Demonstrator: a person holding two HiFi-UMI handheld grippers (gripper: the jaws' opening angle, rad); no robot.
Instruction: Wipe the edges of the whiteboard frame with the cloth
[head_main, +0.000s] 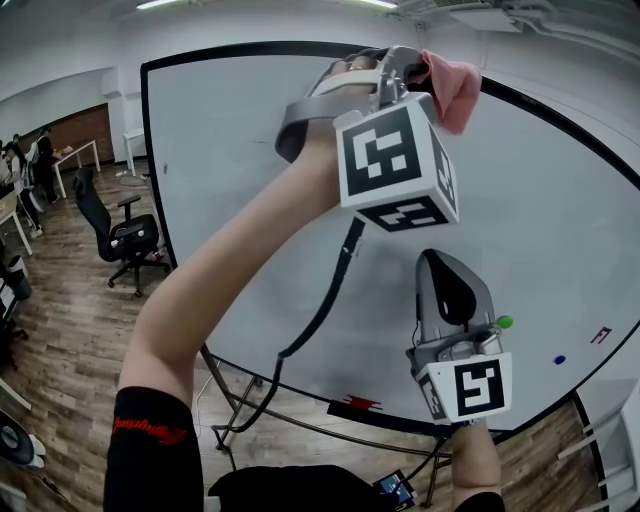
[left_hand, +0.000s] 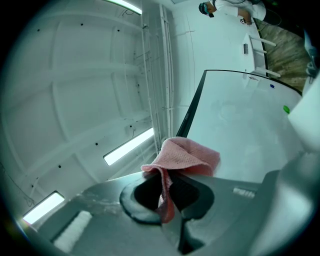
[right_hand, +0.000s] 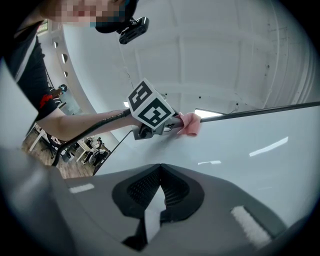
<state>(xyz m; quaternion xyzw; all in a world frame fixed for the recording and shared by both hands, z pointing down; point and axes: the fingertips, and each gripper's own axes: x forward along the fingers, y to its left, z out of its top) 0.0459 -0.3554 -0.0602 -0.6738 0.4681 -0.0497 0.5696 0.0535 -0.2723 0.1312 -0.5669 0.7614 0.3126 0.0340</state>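
**My left gripper (head_main: 405, 72) holds the cloth (head_main: 452, 90) at the top of the whiteboard (head_main: 230, 180)**

My left arm is raised. The left gripper's jaws pinch a fold of the pink cloth, which sits at the black frame (head_main: 250, 47) along the whiteboard's upper edge. My right gripper (head_main: 445, 268) hovers in front of the whiteboard's lower part, its jaws pressed together with nothing between them.

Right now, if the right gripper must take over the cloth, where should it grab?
I'd grip the cloth by its loose fold bunched past the jaws of the left gripper, coming from below across the whiteboard face, since the black frame blocks the top side.
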